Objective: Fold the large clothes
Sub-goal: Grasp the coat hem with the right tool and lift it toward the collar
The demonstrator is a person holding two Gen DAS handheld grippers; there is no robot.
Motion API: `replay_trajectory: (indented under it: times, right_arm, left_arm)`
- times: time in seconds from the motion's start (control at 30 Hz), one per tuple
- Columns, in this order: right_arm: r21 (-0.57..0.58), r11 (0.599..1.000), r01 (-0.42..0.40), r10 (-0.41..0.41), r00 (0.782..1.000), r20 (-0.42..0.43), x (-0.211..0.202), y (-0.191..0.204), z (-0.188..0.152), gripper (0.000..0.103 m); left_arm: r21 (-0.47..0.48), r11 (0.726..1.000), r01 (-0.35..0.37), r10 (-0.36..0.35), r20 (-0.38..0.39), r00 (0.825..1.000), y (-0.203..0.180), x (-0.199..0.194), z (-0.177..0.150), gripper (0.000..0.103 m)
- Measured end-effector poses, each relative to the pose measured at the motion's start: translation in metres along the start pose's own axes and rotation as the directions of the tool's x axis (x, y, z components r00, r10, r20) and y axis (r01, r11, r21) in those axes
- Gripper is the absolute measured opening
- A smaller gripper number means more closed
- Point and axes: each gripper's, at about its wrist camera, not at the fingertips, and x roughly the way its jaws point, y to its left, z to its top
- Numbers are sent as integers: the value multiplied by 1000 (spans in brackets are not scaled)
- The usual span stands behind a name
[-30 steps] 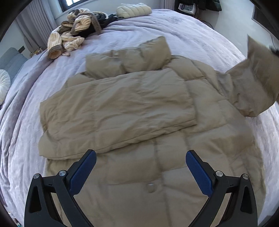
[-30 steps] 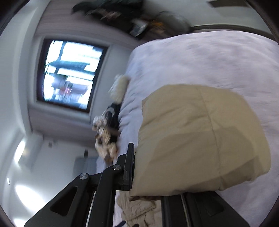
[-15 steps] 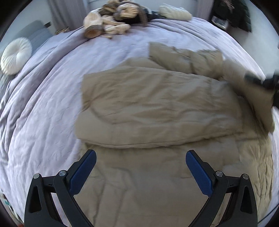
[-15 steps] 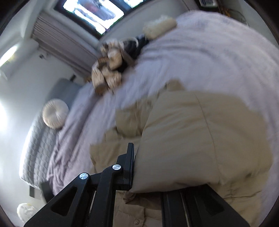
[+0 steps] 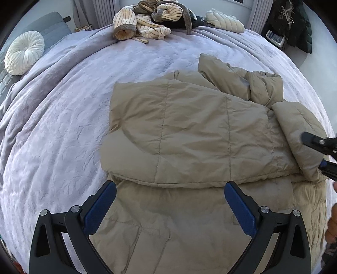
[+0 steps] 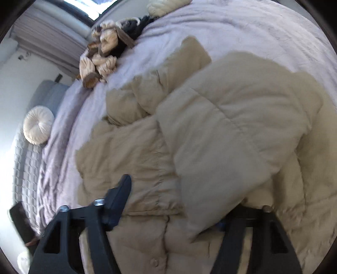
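A beige puffer jacket (image 5: 189, 130) lies spread on the lilac bed cover (image 5: 63, 105), its left side folded across the body. My left gripper (image 5: 169, 189) hovers open over the jacket's lower front with nothing between its blue pads. The other sleeve (image 5: 299, 126) lies folded in over the jacket at the right, with my right gripper (image 5: 318, 151) at its cuff. In the right wrist view the jaws of my right gripper (image 6: 179, 196) are opening. The sleeve (image 6: 231, 126) drapes over the right finger and hides its tip, while the left finger stands apart from the cloth on the jacket (image 6: 126, 151).
A pile of striped cream clothes (image 5: 143, 23) and a cream quilted garment (image 5: 223, 20) lie at the bed's far edge. A round white cushion (image 5: 24, 52) sits on grey furniture at the far left. Dark clothes (image 5: 294, 23) hang at the far right. A person's hand (image 5: 332, 227) shows at the right edge.
My right gripper brought the sleeve down from the air onto the jacket, and its jaws have parted. My left gripper slid sideways over the jacket, still open.
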Motion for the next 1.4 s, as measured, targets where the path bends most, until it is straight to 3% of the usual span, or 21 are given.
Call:
replay_trajectory:
  times: [0.17,0.2,0.23,0.27,0.3,0.33,0.43,0.53,0.67,0.8,0.87,0.97,1.03,1.07,1.17,1.3,1.4]
  right_arm:
    - [215,976,-16,-4,996,93,-31,-37,1,71]
    - [275,961,-14,-21,992,124,-37,-50,3,64]
    - [299,954,-11,-32,990,139,-40,-55,5,37]
    - [317,949,-1,-47,988,147,-42,-59,9,21]
    - [317,948,0,-53,986,159,-43,-60,13,11]
    - [299,954,-7,-46,984,171,-44,-56,17,10]
    - [119,993,2,-26,980,198,-43,-16,26,10]
    - [-104,995,-6,24,986,167,-29,38,25,10]
    - [-342,940,-7,23,999,44,14,98,1,10]
    - [-458,887,63,-96,994,-48,58,118,-28,11]
    - [-474,876,94,-143,987,-69,67,119,-36,15]
    - [-455,886,92,-147,985,-86,58,117,-38,30]
    - [-417,906,74,-121,989,-86,41,108,-35,60]
    - [-378,924,57,-93,993,-78,27,98,-33,64]
    - [-274,961,39,-62,995,-73,-5,58,-32,64]
    - [-43,998,37,-40,996,-82,-39,-18,-46,64]
    - [187,981,45,-35,998,-59,-56,-81,-57,64]
  left_arm:
    - [-56,998,14,-14,7,1000,24,0,5,103]
    - [-75,997,16,-15,10,1000,31,0,6,103]
    - [-94,995,20,-19,14,1000,39,0,6,103]
    - [-112,993,24,-22,16,1000,47,0,7,103]
    - [-125,992,24,-22,18,1000,54,0,7,103]
    - [-135,991,21,-18,20,1000,61,0,7,103]
    - [-157,987,26,-24,17,1000,75,2,9,103]
    - [-230,968,98,-99,9,995,87,5,11,103]
    - [-267,949,166,-160,42,986,91,1,14,103]
    - [-265,933,242,-233,64,970,86,-1,16,103]
    - [-292,912,288,-282,66,957,86,1,18,103]
    - [-299,893,335,-330,70,942,79,3,22,103]
    - [-282,883,375,-373,63,926,68,8,27,103]
    - [-274,876,397,-397,57,916,62,11,29,103]
    - [-249,846,471,-483,12,875,35,28,39,103]
    - [-223,855,468,-487,-37,873,9,52,45,103]
    - [-224,846,484,-505,-45,862,-4,62,49,102]
